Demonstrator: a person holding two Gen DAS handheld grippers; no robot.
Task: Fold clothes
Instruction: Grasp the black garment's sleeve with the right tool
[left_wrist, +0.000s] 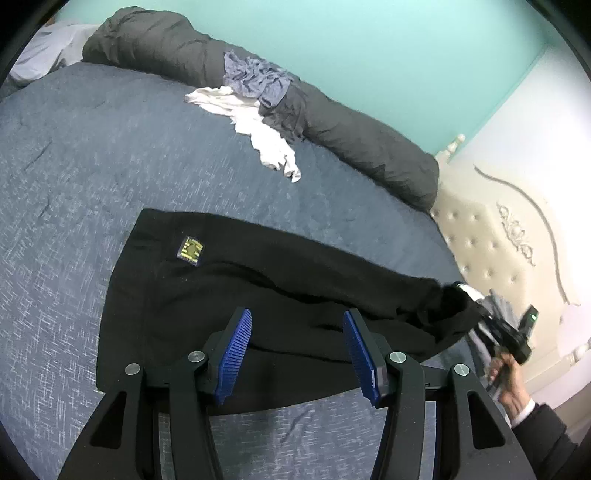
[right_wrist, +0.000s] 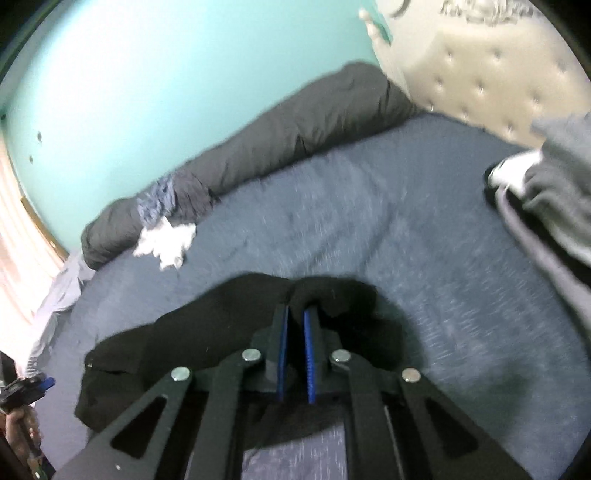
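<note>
A black garment (left_wrist: 258, 288) with a small yellow label (left_wrist: 190, 251) lies spread on the blue bedspread (left_wrist: 74, 166). My left gripper (left_wrist: 297, 317) hovers open over its near edge, blue pads wide apart and holding nothing. At the right, a hand holds my right gripper (left_wrist: 476, 310), which pinches the garment's bunched right end. In the right wrist view, the right gripper (right_wrist: 295, 314) has its blue pads nearly together, with a fold of the black garment (right_wrist: 221, 325) between them. This view is blurred. The left gripper (right_wrist: 29, 387) shows at the left edge.
A rolled dark grey duvet (left_wrist: 332, 122) runs along the teal wall. A white garment (left_wrist: 258, 125) and a crumpled blue-grey one (left_wrist: 255, 79) lie against it. A tufted cream headboard (left_wrist: 498, 240) stands at the right. Grey clothes (right_wrist: 554, 192) are piled near it.
</note>
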